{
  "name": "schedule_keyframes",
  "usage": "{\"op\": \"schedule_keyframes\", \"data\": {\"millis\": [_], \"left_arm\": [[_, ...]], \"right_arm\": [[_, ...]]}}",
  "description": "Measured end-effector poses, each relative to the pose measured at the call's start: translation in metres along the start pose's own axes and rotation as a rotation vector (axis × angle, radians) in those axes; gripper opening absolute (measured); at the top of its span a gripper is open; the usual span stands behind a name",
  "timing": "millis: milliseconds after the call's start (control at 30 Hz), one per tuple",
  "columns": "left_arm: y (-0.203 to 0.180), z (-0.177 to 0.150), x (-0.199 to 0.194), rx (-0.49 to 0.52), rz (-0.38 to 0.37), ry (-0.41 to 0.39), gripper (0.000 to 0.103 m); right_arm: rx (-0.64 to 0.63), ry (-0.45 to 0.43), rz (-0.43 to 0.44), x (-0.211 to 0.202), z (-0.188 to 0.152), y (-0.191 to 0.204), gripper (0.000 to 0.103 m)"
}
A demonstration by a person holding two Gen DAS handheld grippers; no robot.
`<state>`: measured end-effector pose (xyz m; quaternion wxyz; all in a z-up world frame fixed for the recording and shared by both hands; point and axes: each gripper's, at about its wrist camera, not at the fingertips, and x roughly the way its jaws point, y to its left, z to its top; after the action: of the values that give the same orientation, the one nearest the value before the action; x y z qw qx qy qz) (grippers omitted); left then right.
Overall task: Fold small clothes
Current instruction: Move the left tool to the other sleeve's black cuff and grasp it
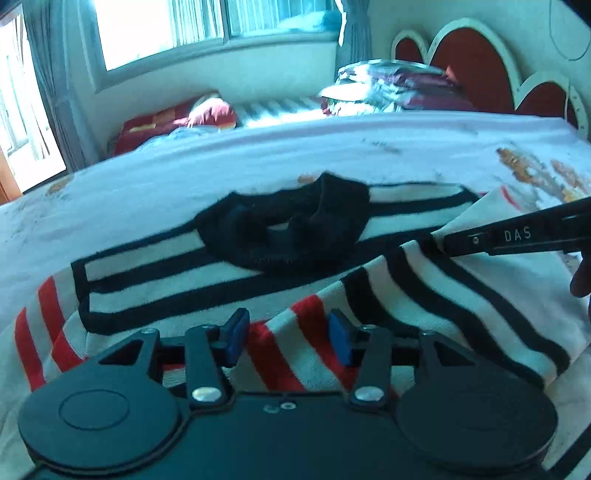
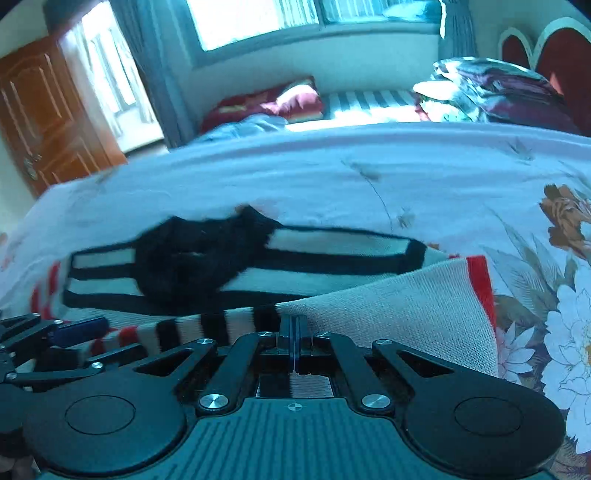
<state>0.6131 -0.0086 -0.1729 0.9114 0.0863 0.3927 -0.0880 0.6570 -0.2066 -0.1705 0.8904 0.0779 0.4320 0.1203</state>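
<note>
Both wrist views skim low over the bed [image 1: 258,162] toward the window [image 2: 258,22] (sharing the striped garment [image 1: 166,266])

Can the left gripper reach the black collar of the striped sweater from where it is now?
Probably yes. The left gripper is open over the folded red-striped part, and the black collar lies uncovered just ahead. The right gripper pinches fabric off to the side.
</note>
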Motion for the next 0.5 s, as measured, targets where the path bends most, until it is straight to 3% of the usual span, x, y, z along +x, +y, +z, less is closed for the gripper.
{"op": "schedule_keyframes", "data": {"millis": [167, 333, 400, 500], "left_arm": [[0.020, -0.011, -0.034, -0.076, -0.004, -0.069, 0.044], [0.025, -0.043, -0.061, -0.101, -0.037, -0.067, 0.046], [0.027, -0.054, -0.047, -0.098, -0.035, -0.011, 0.048], [0.032, -0.052, -0.052, -0.107, -0.044, -0.029, 0.048]], "right_arm": [[0.018, -0.059, 0.040, -0.025, -0.001, -0.004, 0.000], [-0.008, -0.060, 0.073, -0.059, -0.035, -0.002, 0.000], [-0.016, -0.002, 0.001, -0.051, -0.051, -0.001, 0.000], [0.034, -0.004, -0.007, -0.055, -0.059, -0.006, 0.000]]}}
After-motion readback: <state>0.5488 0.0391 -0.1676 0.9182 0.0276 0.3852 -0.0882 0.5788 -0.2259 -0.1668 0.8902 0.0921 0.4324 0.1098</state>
